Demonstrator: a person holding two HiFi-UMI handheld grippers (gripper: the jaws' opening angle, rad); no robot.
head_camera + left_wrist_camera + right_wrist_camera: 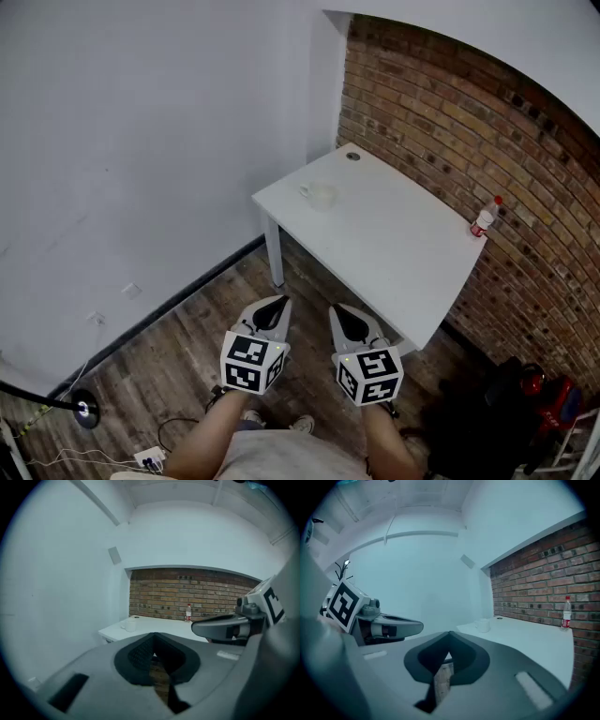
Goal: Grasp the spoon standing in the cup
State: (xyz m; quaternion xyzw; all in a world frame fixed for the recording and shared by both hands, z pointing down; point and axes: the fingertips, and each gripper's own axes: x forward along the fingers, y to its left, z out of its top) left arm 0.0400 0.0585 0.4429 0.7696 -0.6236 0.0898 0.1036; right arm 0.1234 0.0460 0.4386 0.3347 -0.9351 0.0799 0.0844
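Observation:
A small white cup [319,195] stands on the white table [403,253], near its far left corner. I cannot make out a spoon in it from this distance. The cup also shows small in the left gripper view [131,625] and in the right gripper view [483,626]. My left gripper [278,302] and right gripper [339,312] are held side by side over the wooden floor, short of the table's near edge. Each gripper's jaws meet at the tips, with nothing between them [153,637] [449,634].
A clear bottle with a red cap [484,217] stands at the table's right edge against the brick wall [487,122]. A white wall runs along the left. A lamp base [82,409] and cables lie at lower left, dark bags [520,398] at lower right.

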